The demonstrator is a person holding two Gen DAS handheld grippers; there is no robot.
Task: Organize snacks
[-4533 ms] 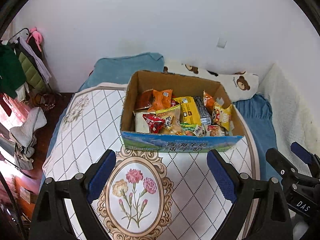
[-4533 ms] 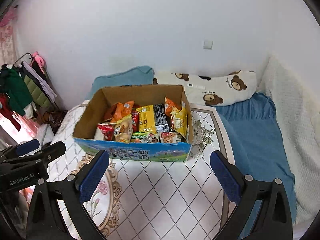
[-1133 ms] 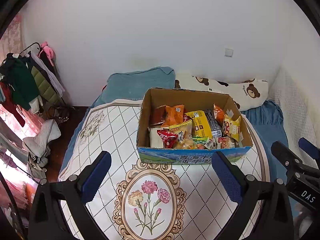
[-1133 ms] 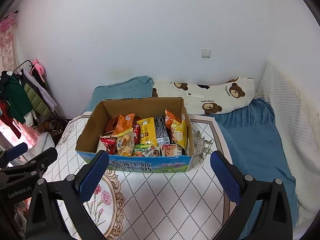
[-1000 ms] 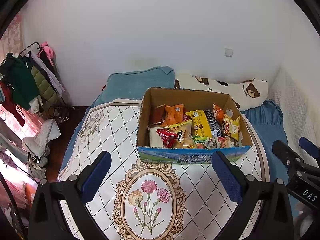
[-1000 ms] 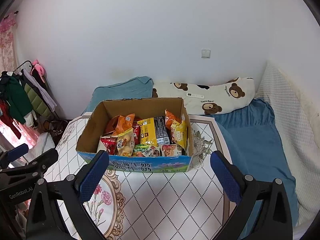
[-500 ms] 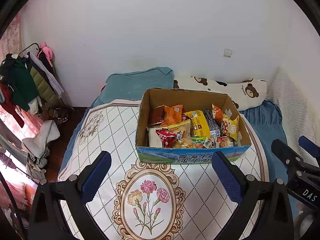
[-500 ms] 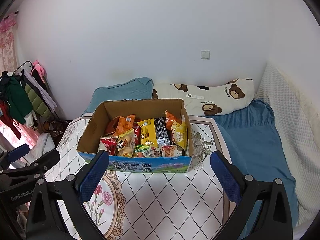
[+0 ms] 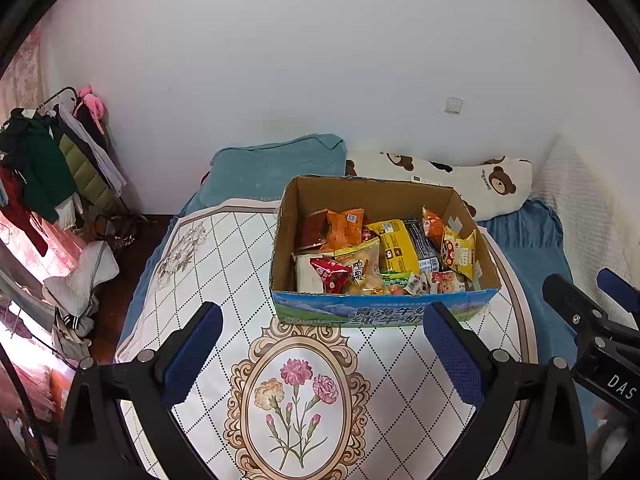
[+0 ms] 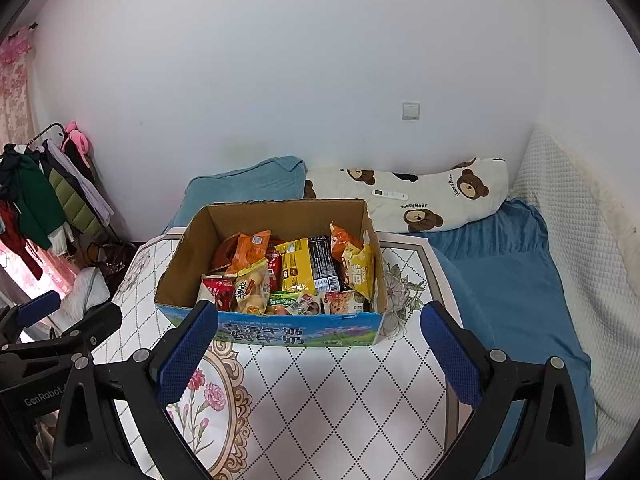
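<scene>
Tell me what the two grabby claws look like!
The left gripper and right gripper match: black plastic frames with silver screws and blue textured pads on two long fingers. One body reads "GenRobot" in white, the other "DAS".

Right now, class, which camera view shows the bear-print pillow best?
The right wrist view: the bear-print pillow shows nearly whole, with its bears and lettering readable. In the left wrist view the bear-print pillow is partly hidden behind the cardboard box.

snack packets [image 9: 362, 268]: lower layers hidden | box [image 9: 384, 314] print: partly covered
</scene>
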